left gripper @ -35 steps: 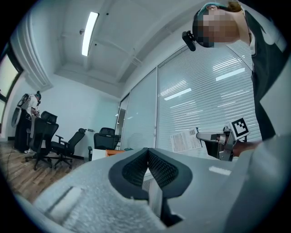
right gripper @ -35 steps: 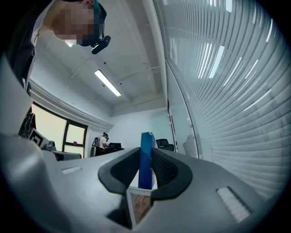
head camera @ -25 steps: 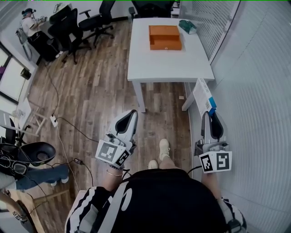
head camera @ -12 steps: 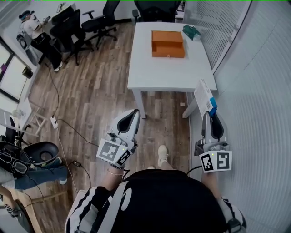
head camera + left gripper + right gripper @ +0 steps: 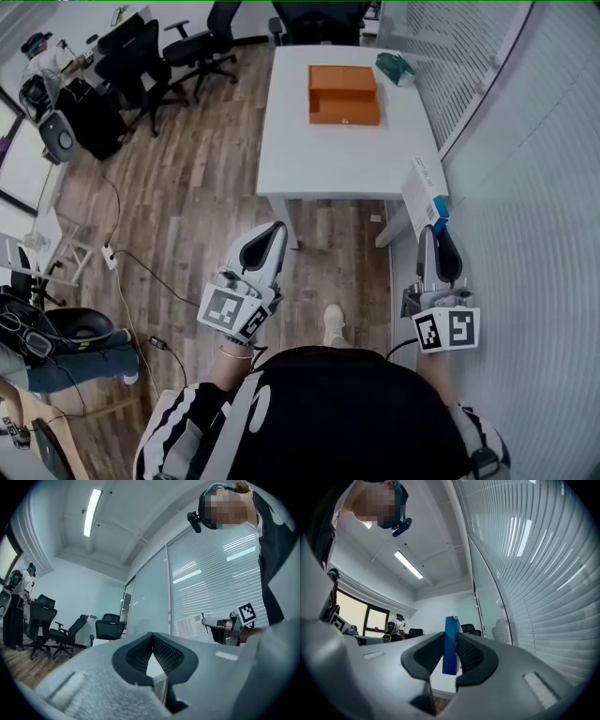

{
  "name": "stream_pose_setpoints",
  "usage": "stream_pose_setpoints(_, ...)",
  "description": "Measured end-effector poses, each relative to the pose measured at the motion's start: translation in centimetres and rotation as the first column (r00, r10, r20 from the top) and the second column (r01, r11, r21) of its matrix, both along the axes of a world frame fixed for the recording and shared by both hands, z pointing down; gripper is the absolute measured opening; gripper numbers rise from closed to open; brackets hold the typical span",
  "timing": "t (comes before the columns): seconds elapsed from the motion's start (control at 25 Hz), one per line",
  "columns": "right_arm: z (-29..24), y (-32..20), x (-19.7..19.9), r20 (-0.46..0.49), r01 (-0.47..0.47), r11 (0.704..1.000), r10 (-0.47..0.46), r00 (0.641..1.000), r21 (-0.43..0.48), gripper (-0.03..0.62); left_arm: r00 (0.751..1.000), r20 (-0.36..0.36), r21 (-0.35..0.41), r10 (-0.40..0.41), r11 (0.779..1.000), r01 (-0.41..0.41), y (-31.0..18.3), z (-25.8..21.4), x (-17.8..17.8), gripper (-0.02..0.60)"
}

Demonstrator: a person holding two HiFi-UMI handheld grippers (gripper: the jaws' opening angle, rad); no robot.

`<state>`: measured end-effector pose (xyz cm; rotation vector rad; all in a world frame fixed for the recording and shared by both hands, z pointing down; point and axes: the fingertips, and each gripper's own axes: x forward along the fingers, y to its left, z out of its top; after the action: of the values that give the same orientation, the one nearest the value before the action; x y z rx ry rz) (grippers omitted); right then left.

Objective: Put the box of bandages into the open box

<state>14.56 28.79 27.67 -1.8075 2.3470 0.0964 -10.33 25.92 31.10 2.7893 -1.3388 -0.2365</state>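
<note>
The box of bandages (image 5: 425, 192), white with a blue end, stands upright between the jaws of my right gripper (image 5: 434, 232), which is shut on it. In the right gripper view the box (image 5: 451, 630) shows as a thin blue slab pinched between the dark pads (image 5: 471, 656). An orange open box (image 5: 344, 94) lies on the far half of a white table (image 5: 347, 159), well ahead of both grippers. My left gripper (image 5: 272, 231) is held over the wooden floor, jaws shut with nothing in them; the left gripper view shows its pads (image 5: 164, 651) meeting at the tips.
A teal object (image 5: 392, 67) lies at the table's far right corner. A glass wall with blinds (image 5: 525, 187) runs close along the right. Office chairs (image 5: 187, 42) stand at the far left, where a person (image 5: 42, 47) is at a desk. Cables (image 5: 122, 272) trail on the floor.
Both grippers have advanced together toward the table, which now sits slightly nearer. The bandage box stays gripped in the right gripper. The person at the far left desk has shifted.
</note>
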Motion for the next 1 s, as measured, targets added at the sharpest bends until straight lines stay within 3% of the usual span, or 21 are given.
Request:
stream_pose_setpoints(0.48, -0.9, -6.6, 1.2, 0.008, 0.055, 0.999, -0.055, 0.998, -0.003, 0.081, 0.999, 0.008, -0.011, -0.039, 0.999, 0.040, -5.6, -0.5, 1.6, 0.002)
stream_pose_setpoints(1.0, -0.1, -8.4, 2.6, 0.041, 0.093, 0.996, -0.093, 0.995, 0.009, 0.081, 0.998, 0.023, 0.005, -0.064, 0.998, 0.064, -7.2, -0.4, 3.8, 0.002)
